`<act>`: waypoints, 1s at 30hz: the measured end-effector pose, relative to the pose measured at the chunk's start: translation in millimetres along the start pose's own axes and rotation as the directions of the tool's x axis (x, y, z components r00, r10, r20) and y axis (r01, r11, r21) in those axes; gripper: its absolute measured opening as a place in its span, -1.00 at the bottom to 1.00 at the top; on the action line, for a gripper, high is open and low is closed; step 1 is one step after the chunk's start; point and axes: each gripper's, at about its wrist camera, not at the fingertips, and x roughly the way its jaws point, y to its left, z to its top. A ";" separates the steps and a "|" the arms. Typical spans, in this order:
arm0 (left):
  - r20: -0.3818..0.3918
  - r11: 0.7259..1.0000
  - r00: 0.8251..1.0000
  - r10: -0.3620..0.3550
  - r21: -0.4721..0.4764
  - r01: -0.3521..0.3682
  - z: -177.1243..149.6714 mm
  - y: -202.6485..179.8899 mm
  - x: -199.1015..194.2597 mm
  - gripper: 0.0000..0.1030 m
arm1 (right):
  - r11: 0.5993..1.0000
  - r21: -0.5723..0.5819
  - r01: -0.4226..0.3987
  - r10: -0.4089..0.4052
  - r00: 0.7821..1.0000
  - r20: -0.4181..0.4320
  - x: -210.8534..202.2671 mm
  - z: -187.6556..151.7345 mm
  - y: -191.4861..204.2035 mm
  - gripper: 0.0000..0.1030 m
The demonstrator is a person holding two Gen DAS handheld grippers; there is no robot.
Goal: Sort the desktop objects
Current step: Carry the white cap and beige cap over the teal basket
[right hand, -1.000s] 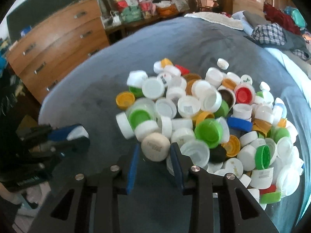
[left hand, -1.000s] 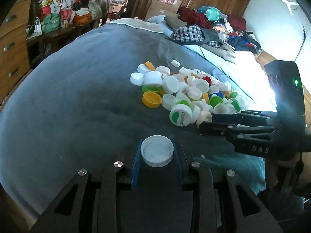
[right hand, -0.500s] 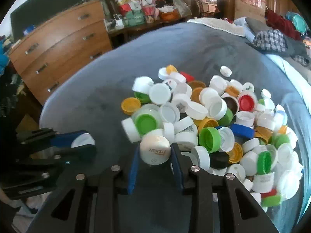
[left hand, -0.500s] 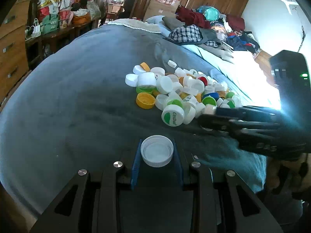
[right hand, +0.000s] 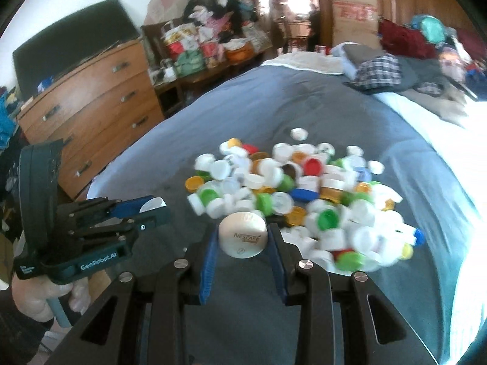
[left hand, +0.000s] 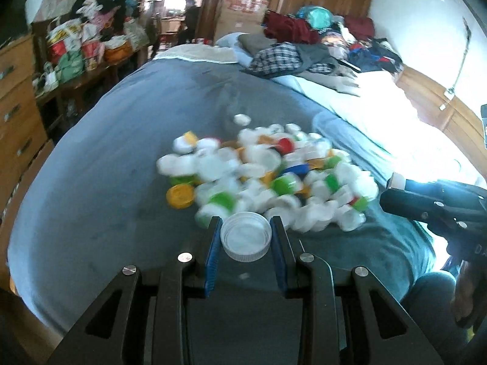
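A heap of plastic bottle caps (left hand: 268, 176) (right hand: 301, 200), mostly white with green, yellow, red and blue ones, lies on a grey bedspread (left hand: 106, 158). My left gripper (left hand: 246, 238) is shut on a white cap (left hand: 246, 240) with its hollow side up, held above the spread at the near edge of the heap. My right gripper (right hand: 243, 240) is shut on a cream lid (right hand: 243, 238) with brown lettering, lifted clear of the heap. In the right wrist view the left gripper (right hand: 152, 208) shows at the left. In the left wrist view the right gripper (left hand: 395, 185) shows at the right.
A wooden chest of drawers (right hand: 88, 118) stands left of the bed, with a cluttered shelf (right hand: 207, 51) behind it. Folded clothes (left hand: 292, 54) are piled at the bed's far end. A person's hand (right hand: 39, 301) grips the left handle. Bare grey spread lies left of the heap.
Both grippers have risen and drawn back from the heap, each keeping its cap. The cream lid has come up out of the pile. The heap now looks smaller and farther.
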 end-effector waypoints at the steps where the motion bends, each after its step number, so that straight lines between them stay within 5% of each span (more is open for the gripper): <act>1: 0.000 1.000 1.000 -0.006 0.015 0.006 4.3 -10.2 1.0 -0.49 | 1.000 0.013 0.010 -0.010 1.000 0.008 -7.8 -0.6 -5.9 -0.32; 12: -0.015 0.975 0.996 -0.089 0.204 0.090 51.9 -145.2 16.2 -0.49 | 0.979 0.140 0.148 -0.163 0.982 0.098 -94.4 -7.7 -87.5 -0.32; 30: -0.074 0.868 0.985 -0.154 0.466 0.171 90.4 -347.4 56.5 -0.49 | 0.868 0.354 0.349 -0.409 0.906 0.110 -205.8 -53.0 -239.1 -0.32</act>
